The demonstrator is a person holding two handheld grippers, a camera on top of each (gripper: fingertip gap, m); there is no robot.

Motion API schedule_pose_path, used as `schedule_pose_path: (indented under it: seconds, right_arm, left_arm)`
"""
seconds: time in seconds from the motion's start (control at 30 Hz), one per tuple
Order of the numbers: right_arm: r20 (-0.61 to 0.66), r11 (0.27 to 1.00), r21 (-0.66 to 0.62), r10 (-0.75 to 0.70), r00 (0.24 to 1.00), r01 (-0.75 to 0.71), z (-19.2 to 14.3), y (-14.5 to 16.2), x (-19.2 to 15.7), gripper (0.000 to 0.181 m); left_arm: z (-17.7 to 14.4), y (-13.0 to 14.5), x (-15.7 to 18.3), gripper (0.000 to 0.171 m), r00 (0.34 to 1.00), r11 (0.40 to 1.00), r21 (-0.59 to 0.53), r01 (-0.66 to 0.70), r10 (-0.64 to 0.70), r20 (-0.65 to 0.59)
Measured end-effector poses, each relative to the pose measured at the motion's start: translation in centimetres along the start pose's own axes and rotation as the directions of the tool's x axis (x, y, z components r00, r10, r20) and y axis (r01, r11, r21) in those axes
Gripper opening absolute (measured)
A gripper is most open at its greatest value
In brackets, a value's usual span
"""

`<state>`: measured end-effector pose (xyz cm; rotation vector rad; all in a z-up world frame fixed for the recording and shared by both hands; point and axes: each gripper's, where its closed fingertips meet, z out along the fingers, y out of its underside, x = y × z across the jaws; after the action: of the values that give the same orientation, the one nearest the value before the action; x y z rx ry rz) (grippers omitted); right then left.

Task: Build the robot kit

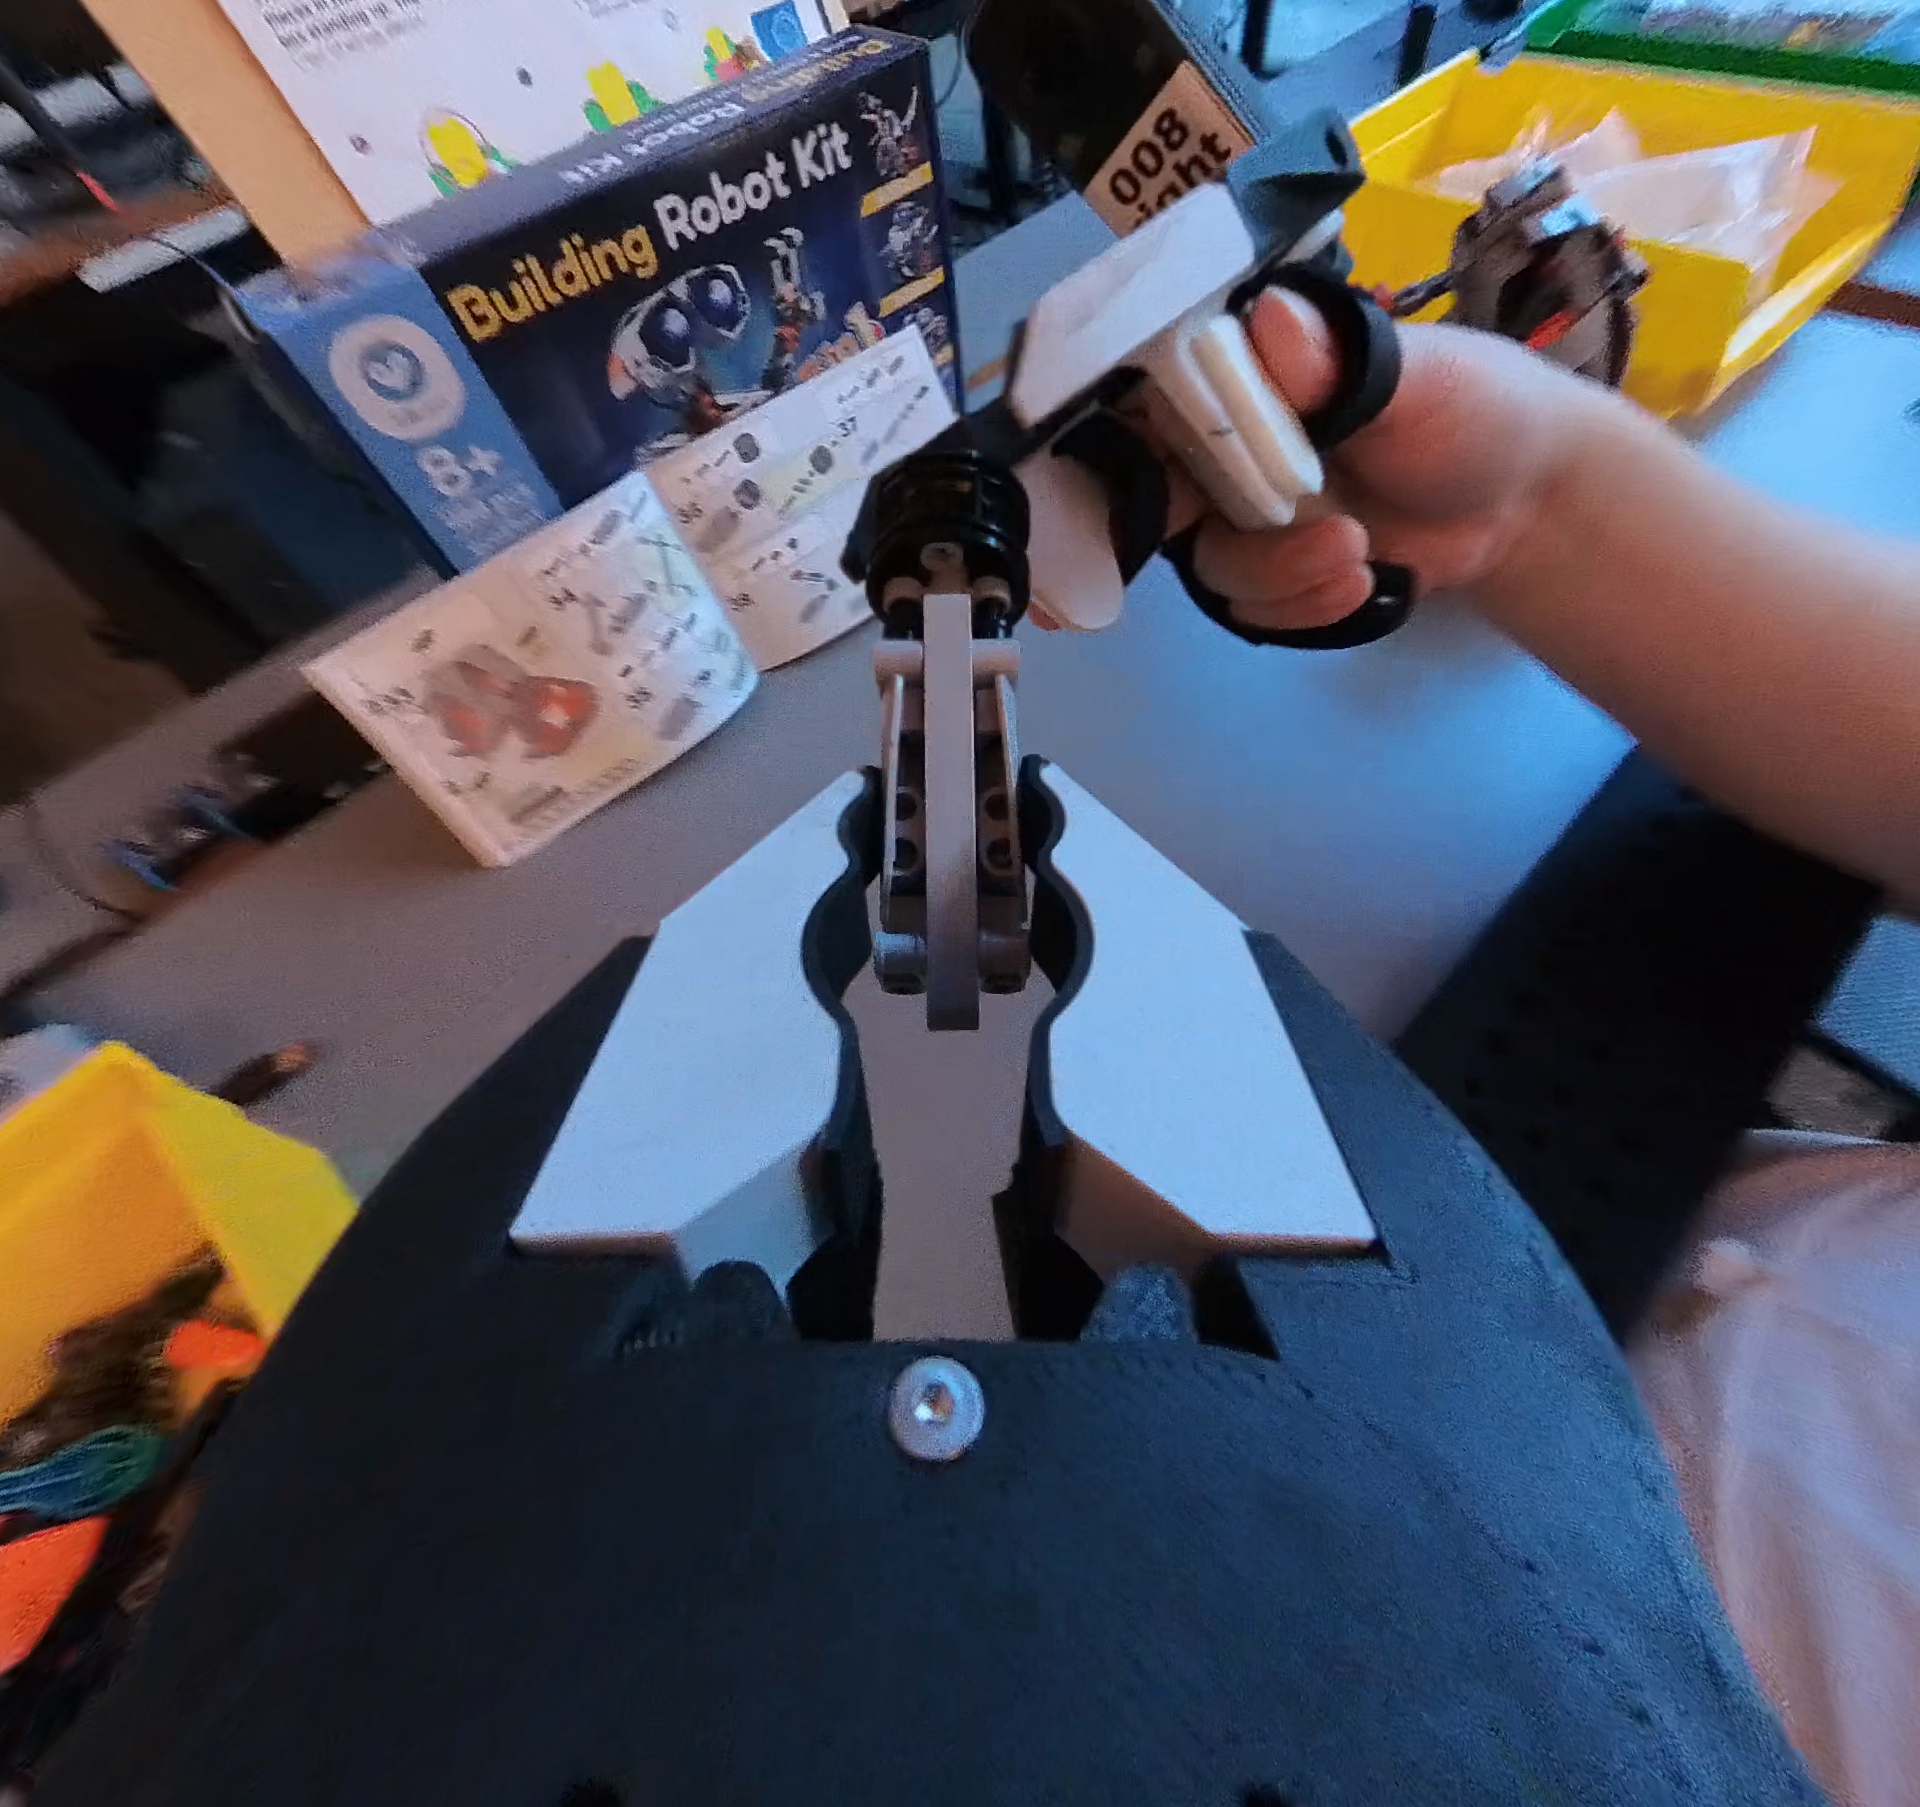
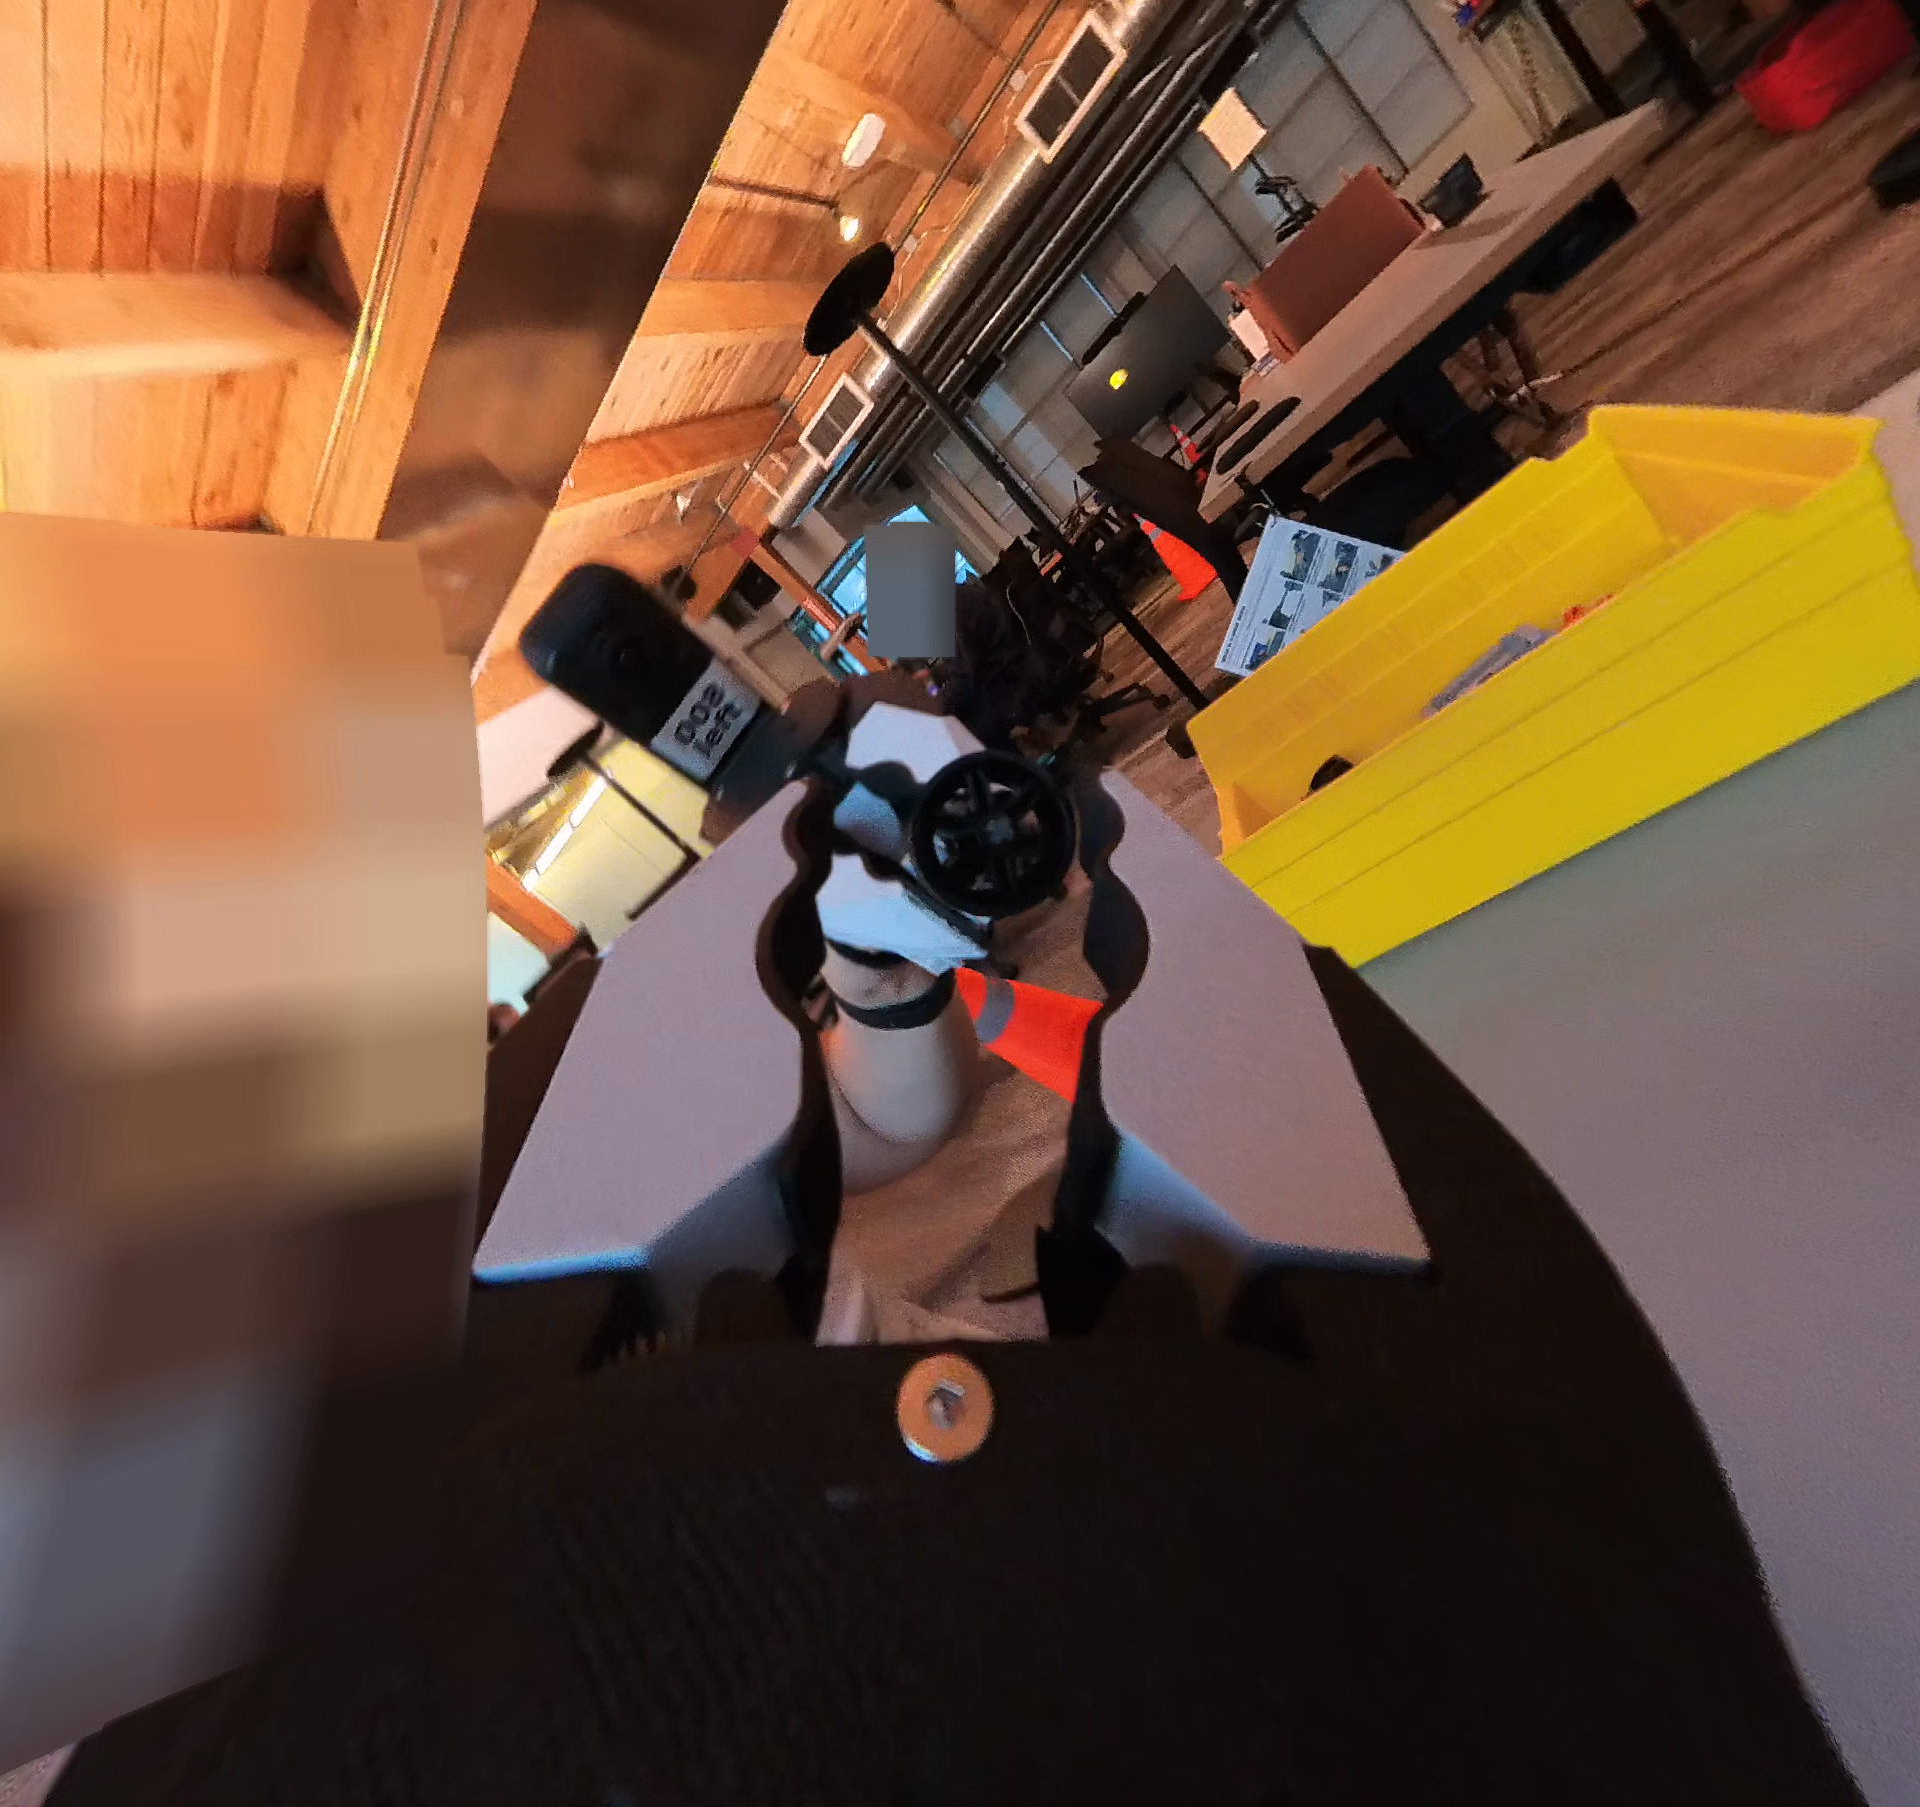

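My left gripper (image 1: 951, 801) is shut on a grey brick assembly (image 1: 951, 874) and holds it above the grey table. A black wheel (image 1: 940, 521) sits on the assembly's far end. My right gripper (image 1: 1023, 562), held by a hand, reaches in from the upper right, with one white finger beside the wheel. In the right wrist view the right gripper (image 2: 951, 812) is open. The wheel (image 2: 992, 848) faces the camera at its fingertips, against the right pad, with a gap on the left. The left gripper's white finger (image 2: 894, 916) shows behind.
A dark kit box (image 1: 665, 303) and an open instruction booklet (image 1: 582, 656) stand at the back left. A yellow bin (image 1: 1558, 230) with a part-built model (image 1: 1538, 271) is at the back right, another yellow bin (image 1: 125, 1186) at the near left. Stacked yellow bins (image 2: 1558, 697) sit at the table's edge. My right fingertips sit around 5 centimetres from my left ones.
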<state>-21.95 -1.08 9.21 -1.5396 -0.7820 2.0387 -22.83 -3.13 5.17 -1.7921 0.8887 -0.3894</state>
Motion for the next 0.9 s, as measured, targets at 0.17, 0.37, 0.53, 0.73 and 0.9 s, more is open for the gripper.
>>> schedule_pose_path:
  seconds: [0.17,0.37,0.53,0.73,0.9]
  right_arm:
    - [0.015,0.914,-0.100,-0.394,0.919,0.393,-0.5,1.3,-0.3,0.061]
    - [0.108,0.431,-0.113,-0.890,0.442,0.895,-1.4,4.3,-4.6,0.065]
    - [0.213,0.337,-0.223,-0.899,0.383,0.915,-1.4,6.7,-6.1,0.050]
    - [0.240,0.313,-0.215,-0.901,0.361,0.925,-1.2,7.2,-7.2,0.039]
    - [0.257,0.291,-0.252,-0.899,0.354,0.923,-1.0,7.9,-6.9,0.035]
  left_arm:
    - [-0.5,-0.3,0.8,0.024,0.982,0.989,0.035,0.140,-0.135,-0.131]
    - [-1.9,-0.4,4.4,0.024,0.866,0.954,-0.010,0.299,-0.276,-0.417]
    - [-3.7,-0.5,7.2,0.024,0.763,0.946,-0.059,0.318,-0.292,-0.577]
    - [-4.4,-0.2,8.4,0.024,0.746,0.952,-0.075,0.297,-0.281,-0.604]
    - [-4.5,-0.2,8.8,0.024,0.738,0.953,-0.080,0.294,-0.279,-0.615]
